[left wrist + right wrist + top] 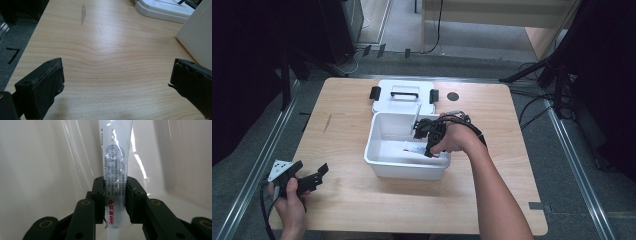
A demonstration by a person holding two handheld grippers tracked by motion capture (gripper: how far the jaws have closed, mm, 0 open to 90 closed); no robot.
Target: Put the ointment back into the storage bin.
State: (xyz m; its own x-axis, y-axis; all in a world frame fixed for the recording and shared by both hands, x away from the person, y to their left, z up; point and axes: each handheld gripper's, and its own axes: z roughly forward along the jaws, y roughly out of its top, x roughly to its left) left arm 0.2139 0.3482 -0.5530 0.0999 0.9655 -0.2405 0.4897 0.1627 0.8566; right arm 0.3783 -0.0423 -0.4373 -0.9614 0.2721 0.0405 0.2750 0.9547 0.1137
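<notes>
On the wooden bench (362,200) I have the white bin (384,162) at the middle, with its flat lid (384,102) lying just beyond its far wall. My right gripper (115,202) is down inside the bin, its jaws clamped tight on a white ointment tube (116,157) that points away along them, so I judge I am in the placing step. Next I need to bring the tube to the bin floor, then part the jaws and lift clear. My left gripper (116,82) hovers at the near left corner, jaws wide apart and holding nothing.
</notes>
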